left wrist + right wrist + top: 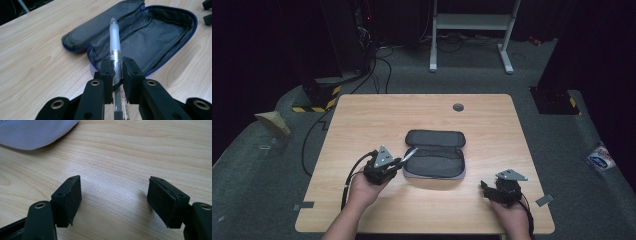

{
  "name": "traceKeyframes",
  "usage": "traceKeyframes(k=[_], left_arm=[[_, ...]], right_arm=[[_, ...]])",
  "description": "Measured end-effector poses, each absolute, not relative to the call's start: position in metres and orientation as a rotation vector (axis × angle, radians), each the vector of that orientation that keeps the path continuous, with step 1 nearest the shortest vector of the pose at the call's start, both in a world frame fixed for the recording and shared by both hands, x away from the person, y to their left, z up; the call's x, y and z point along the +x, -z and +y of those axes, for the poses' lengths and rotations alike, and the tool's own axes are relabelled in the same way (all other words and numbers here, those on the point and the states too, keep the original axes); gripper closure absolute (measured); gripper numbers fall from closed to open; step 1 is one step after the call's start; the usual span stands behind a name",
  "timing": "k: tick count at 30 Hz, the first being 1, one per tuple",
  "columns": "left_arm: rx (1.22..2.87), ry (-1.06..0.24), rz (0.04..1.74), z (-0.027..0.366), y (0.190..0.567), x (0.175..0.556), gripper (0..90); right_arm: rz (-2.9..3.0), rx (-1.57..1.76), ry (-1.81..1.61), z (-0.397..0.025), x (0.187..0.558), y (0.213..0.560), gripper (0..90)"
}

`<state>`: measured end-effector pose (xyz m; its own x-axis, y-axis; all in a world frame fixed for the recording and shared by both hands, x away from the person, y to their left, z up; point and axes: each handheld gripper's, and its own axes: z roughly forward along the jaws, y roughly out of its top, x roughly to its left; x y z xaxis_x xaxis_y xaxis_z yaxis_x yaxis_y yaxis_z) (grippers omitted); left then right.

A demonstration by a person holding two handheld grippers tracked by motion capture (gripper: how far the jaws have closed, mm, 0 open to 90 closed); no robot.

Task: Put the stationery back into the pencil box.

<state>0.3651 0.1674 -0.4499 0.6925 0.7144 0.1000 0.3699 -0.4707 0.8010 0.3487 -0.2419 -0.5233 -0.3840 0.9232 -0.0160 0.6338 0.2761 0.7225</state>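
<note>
Your left tool (pixel 116 72) clamps a frosted pen (pixel 114 37) pointing at 1 o'clock over the open grey pencil case (pixel 160 37); right tool (pixel 113 200) gapes wide, empty, on the tabletop (pixel 120 152).

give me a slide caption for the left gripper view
Left gripper holding a translucent pen above an open grey pencil case.

no readable text anywhere.
</note>
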Motion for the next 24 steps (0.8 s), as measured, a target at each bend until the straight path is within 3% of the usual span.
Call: traceKeyframes(k=[24], left_arm=[[2.122,-0.478,0.691,0.114,0.438,0.399,78.9]], right_arm=[[2.119,1.401,-0.893,-0.242,0.349,0.523,27.4]])
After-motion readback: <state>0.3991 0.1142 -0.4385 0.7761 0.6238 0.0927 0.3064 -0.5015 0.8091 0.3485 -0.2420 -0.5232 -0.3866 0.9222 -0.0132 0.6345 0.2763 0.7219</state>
